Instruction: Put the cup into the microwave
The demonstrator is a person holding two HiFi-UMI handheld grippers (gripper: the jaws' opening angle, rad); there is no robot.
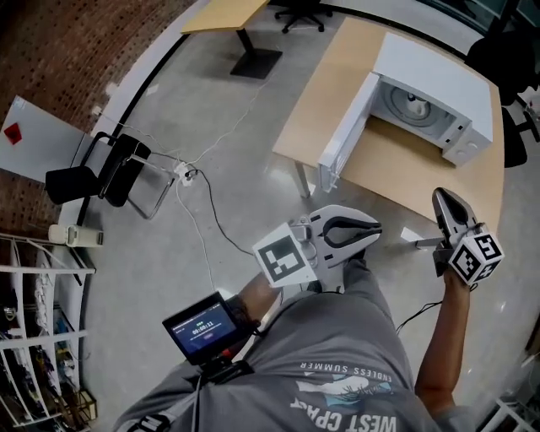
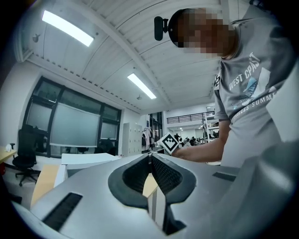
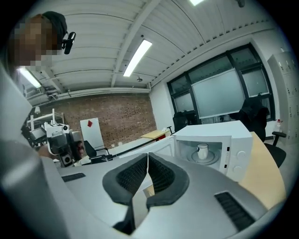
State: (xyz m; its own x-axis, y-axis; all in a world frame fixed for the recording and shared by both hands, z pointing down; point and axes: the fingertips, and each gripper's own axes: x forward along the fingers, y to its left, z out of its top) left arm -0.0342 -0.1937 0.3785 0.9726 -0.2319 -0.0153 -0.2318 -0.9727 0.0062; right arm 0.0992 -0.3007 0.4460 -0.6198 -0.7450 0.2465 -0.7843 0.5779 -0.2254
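A white microwave [image 1: 426, 89] stands on a wooden table [image 1: 384, 169] with its door [image 1: 344, 131] swung open to the left. A small white cup [image 1: 411, 103] stands upright on the turntable inside; the right gripper view shows the cup [image 3: 202, 151] through the open front. Both grippers are held up in front of the person, well short of the table. My left gripper [image 1: 377, 228] is shut with nothing between its pads, its tips meeting [image 2: 150, 155]. My right gripper [image 1: 440, 195] is also shut and empty, pointing toward the microwave [image 3: 233, 137].
A black chair [image 1: 114, 173] stands on the floor at the left, with a power strip and cable [image 1: 186, 175] beside it. A second table [image 1: 224, 13] is at the back, and a black office chair [image 1: 506, 59] at the right. A small screen [image 1: 202, 327] is on the person's left arm.
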